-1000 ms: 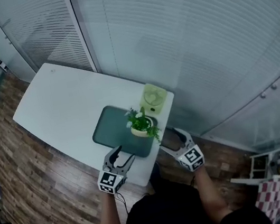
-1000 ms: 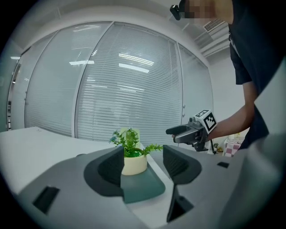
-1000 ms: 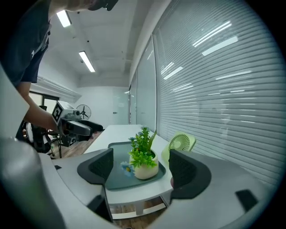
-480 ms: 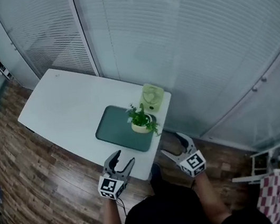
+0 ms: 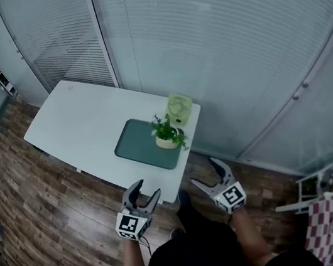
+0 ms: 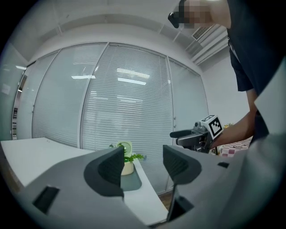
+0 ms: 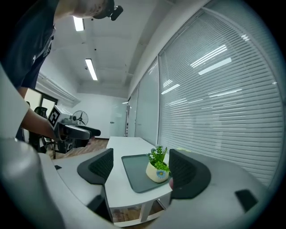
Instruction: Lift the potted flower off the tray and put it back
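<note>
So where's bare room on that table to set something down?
The table left of the tray is bare, as is most of the tray. Crowded: the tray's right end, where potted flower and pale green object stand close.

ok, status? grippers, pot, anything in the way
Left gripper and right gripper open, empty, short of the table. Potted flower upright on tray. Path clear; pale green item beyond the pot.

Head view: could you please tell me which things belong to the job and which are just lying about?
Job: potted flower, tray under it, left gripper, right gripper.
Lying about: pale green object behind the tray.
</note>
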{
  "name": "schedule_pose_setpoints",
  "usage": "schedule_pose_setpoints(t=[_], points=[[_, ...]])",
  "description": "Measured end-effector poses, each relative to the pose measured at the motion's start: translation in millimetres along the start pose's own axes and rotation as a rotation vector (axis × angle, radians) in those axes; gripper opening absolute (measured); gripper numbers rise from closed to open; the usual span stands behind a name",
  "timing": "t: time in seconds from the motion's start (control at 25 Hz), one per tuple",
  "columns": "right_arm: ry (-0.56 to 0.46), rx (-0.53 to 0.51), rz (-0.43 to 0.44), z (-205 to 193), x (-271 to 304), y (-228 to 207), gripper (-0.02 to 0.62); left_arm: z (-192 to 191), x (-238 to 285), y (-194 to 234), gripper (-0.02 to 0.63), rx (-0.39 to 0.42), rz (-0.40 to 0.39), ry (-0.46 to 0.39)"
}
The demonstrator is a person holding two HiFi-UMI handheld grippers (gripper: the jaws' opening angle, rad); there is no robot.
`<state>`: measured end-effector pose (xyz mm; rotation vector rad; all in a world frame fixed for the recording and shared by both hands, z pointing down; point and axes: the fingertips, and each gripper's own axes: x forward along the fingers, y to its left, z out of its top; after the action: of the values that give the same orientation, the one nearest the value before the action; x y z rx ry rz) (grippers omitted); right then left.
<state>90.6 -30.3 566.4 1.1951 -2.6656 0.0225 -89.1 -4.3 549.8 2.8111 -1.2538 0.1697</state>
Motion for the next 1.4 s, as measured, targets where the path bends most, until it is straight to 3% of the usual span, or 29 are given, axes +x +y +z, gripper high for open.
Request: schedule_pose_setpoints(t=[0.28, 0.4, 0.68, 1.08, 1.12, 1.16, 1.24, 1.4], points=[[-0.043, -0.020, 0.005, 25.1, -33.7, 28.2, 0.371, 7.0, -25.6, -26.4, 0.267, -0.064, -0.012, -0.022], [-0.072, 0.012, 0.012, 28.7, -39.6, 32.7, 0.371, 13.8, -30.3, -32.1, 0.267, -0.051, -0.010, -0.038], [-0.033, -0.052, 0.036, 23.2, -46.8, 34.2, 0.371, 35.2, -29.2, -35.1, 0.267, -0.030, 0.021, -0.080], [-0.030, -0.075, 0.130, 21.0, -58.1, 40.7, 0.368, 34.3, -20.1, -65.7, 0.245, -0.024, 0.047, -0.059], [-0.032, -0.072, 0.127, 21.7, -59.8, 41.3, 0.338, 34.4, -20.7, -67.0, 0.193, -0.028, 0.055, -0.060], [-0.041, -0.067, 0.121, 23.1, -61.7, 40.3, 0.242, 34.2, -20.8, -68.4, 0.164, -0.031, 0.061, -0.061], [-0.061, -0.052, 0.113, 25.4, -65.0, 35.9, 0.132, 33.6, -18.5, -71.6, 0.133, -0.026, 0.070, -0.056], [-0.025, -0.066, 0.130, 20.7, -71.9, 36.8, 0.032, 41.8, -15.8, -77.2, 0.046, -0.046, 0.087, -0.075]])
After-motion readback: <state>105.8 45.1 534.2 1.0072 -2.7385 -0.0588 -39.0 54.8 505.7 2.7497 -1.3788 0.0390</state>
